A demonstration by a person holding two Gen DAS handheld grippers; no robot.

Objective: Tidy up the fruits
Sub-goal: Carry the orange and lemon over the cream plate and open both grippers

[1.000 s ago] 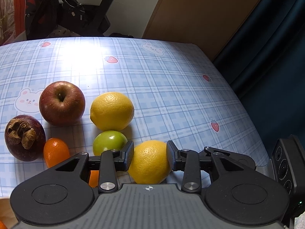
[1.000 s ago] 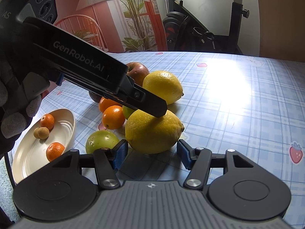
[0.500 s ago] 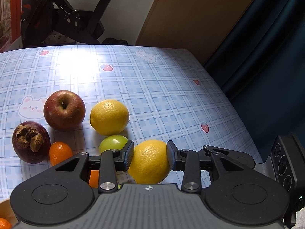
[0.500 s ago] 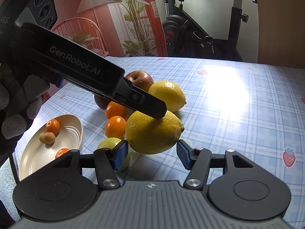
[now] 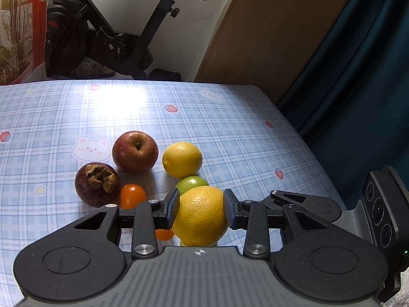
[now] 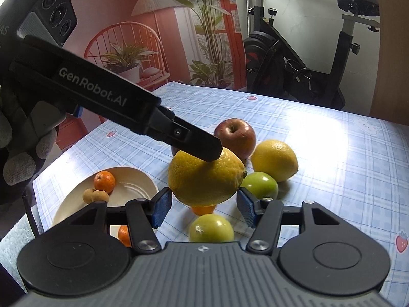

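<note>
A pale blue plaid cloth with white bunnies and red strawberries covers the worktop. On it: a dark red apple, a yellow lemon, a purple-brown mangosteen, a green round fruit, a small orange citrus and a cream oval plate.

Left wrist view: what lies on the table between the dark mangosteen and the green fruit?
A small orange fruit lies there, close beside the mangosteen, with the green fruit on its other side. The left wrist view shows this.
</note>
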